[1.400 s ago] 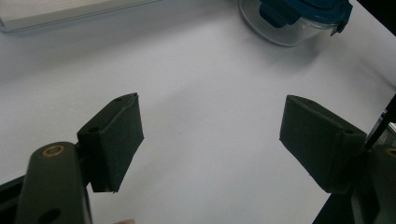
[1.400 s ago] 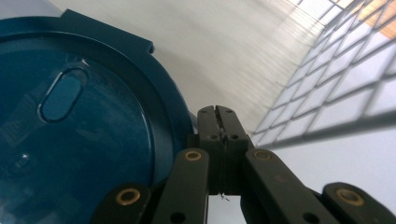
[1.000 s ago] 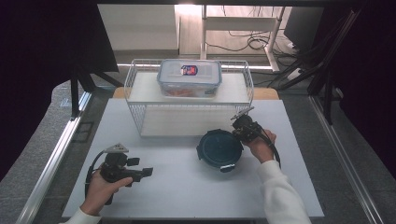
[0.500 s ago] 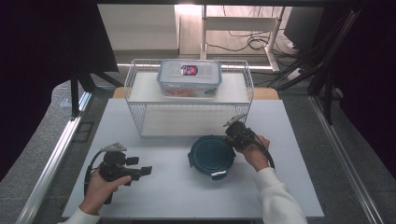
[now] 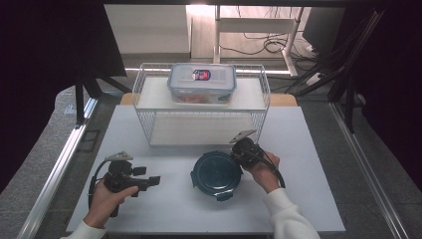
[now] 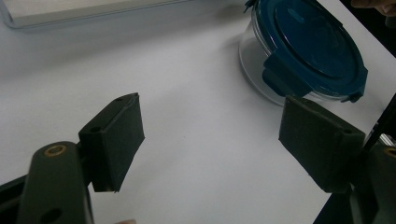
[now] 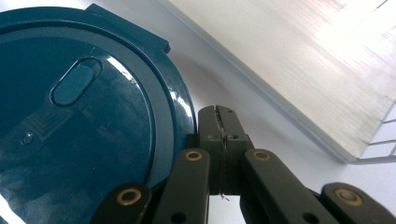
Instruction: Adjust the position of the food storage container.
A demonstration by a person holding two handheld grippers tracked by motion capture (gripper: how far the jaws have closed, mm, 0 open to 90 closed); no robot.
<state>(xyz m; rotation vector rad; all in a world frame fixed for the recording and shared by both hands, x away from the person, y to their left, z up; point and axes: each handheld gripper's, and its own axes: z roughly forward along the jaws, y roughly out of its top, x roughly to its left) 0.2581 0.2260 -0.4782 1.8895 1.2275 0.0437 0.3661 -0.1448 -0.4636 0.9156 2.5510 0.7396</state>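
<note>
A round glass container with a dark teal clip lid [image 5: 216,174] sits on the white table mat, in front of the wire rack. My right gripper [image 5: 239,153] is shut, its jaws pressed flat together with nothing between them. Its tips rest against the right rim of the lid [image 7: 79,116], as the right gripper [image 7: 219,116] view shows up close. My left gripper [image 5: 148,176] is held low at the left of the mat, open and empty, pointing toward the container. The container [image 6: 308,46] lies beyond the wide-apart pads of the left gripper [image 6: 217,135].
A white wire rack [image 5: 149,94] stands at the back of the mat. A rectangular lidded food box [image 5: 201,82] sits on its top shelf. A metal rail [image 5: 59,164] runs along the table's left side. Bare mat [image 5: 308,149] lies right of the container.
The right gripper has moved left and nearer to the person, and the round container has slid the same way with it. The left gripper has stayed put.
</note>
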